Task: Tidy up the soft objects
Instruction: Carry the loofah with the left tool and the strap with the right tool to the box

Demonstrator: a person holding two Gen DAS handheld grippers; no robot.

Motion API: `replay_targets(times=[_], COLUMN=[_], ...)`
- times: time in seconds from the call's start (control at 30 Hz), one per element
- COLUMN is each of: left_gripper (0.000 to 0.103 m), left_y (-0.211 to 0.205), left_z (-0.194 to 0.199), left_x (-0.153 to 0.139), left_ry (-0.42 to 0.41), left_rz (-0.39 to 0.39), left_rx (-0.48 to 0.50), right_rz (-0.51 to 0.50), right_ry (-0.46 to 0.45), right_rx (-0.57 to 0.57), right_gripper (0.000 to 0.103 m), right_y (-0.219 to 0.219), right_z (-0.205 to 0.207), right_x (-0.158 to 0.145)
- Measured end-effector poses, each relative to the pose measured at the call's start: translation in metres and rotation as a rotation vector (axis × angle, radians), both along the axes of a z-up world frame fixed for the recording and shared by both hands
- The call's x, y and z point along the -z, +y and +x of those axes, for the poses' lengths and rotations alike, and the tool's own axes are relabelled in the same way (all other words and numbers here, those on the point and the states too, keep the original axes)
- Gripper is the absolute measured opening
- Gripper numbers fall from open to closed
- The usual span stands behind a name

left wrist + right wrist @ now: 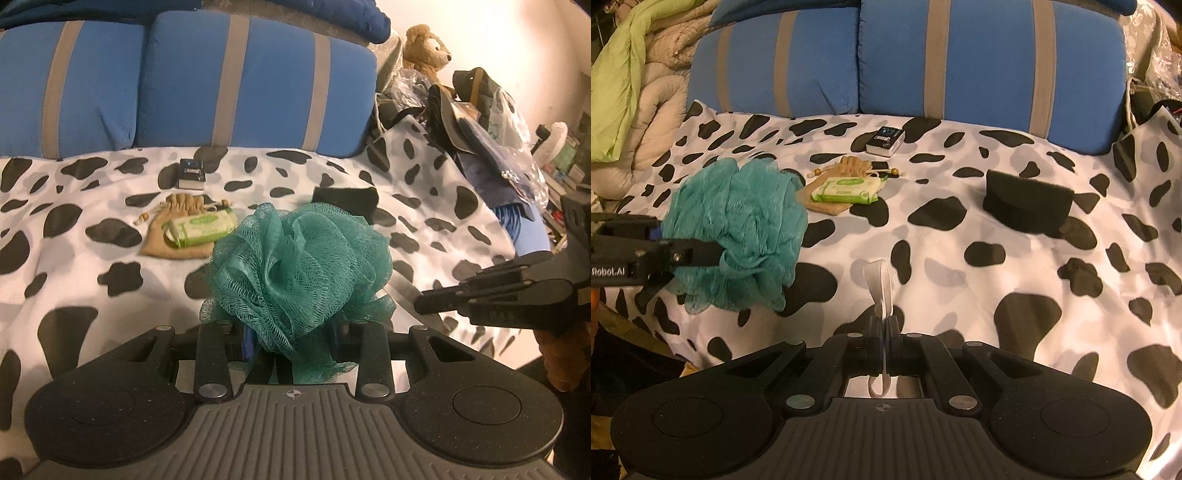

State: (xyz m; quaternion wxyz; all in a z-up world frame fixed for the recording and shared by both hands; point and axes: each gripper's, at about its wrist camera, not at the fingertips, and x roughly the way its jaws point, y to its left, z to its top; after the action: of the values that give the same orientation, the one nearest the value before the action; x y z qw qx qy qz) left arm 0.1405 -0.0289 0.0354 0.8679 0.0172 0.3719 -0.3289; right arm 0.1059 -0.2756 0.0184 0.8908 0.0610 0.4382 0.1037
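- Teal mesh loofah (738,232) hangs above the cow-print bedspread (1015,258), pinched at its base by the left gripper (701,254).
- Black sponge (1028,203) and wipes packet (846,190) lie near the pillows.
- White ribbon loop (881,284) is clamped in the right gripper (884,321).
- Step in hand, likely: carrying; next needs a chosen drop spot.

A bed fills both views, covered by a white spread (960,258) with black and grey cow-like patches. Two blue cushions (990,62) with grey stripes stand side by side along its far edge. In the right wrist view, a pale quilt (653,107) and a light green cloth (617,74) are heaped at the left. In the left wrist view, a cream wall (509,40) rises at the right under warm yellowish light, with cluttered shelves (565,162) below it.
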Motion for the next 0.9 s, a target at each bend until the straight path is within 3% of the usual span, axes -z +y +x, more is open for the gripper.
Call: replay_targets(times=[0.4,0.9], left_gripper=[0.035,0.035], left_y=[0.012,0.015], left_z=[-0.048,-0.101], left_x=[0.01,0.025], left_ry=[0.054,0.171], left_rz=[0.012,0.065], left_rx=[0.002,0.047], right_rz=[0.039,0.052], right_ry=[0.023,0.14], right_rx=[-0.01,-0.037], right_gripper=[0.003,0.004], right_y=[0.014,0.035], right_z=[-0.034,-0.079], right_x=[-0.002,0.01])
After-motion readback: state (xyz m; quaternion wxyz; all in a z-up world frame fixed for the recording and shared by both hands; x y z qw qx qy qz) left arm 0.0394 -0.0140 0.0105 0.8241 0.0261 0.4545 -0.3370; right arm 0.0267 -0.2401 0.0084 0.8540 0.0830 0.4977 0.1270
